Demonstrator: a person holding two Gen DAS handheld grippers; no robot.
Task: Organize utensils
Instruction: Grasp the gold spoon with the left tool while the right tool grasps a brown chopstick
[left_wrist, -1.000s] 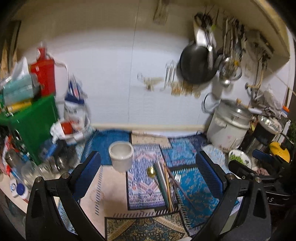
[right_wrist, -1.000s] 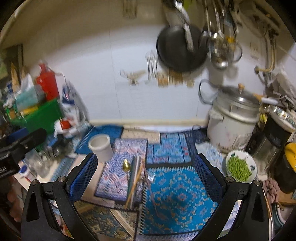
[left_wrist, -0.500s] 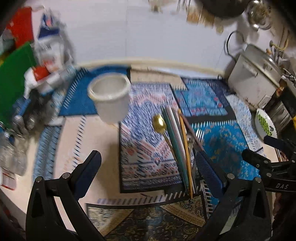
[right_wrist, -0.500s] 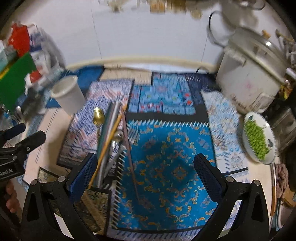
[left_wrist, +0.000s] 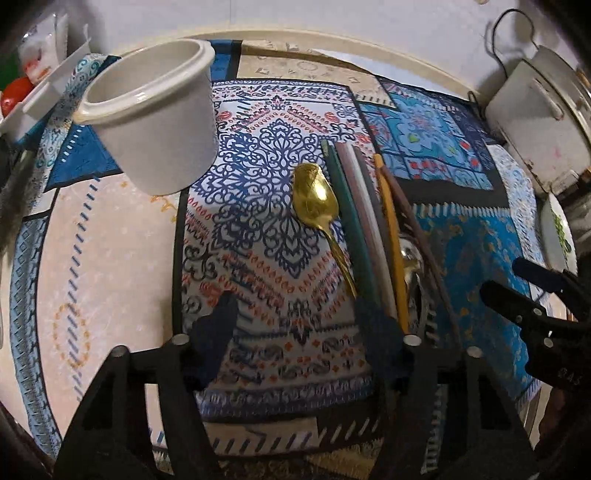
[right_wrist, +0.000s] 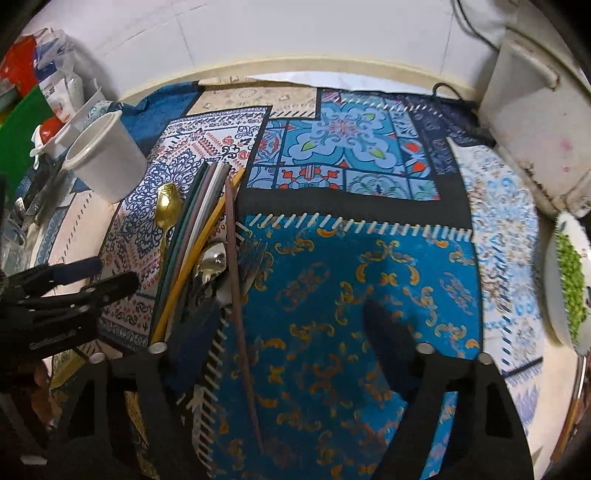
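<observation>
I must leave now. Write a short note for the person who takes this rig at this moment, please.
Left tongs: open, empty, low over the patterned mat, beside the utensil pile.
Right tongs: open, empty, over the blue mat.
Utensils: gold spoon, chopsticks, a silver spoon and a fork lie bundled between the mats.
White cup: upright, empty, behind and left of the pile.
Done: nothing in the cup.
Left: grasp the utensils and sort them, probably into the cup.
</observation>
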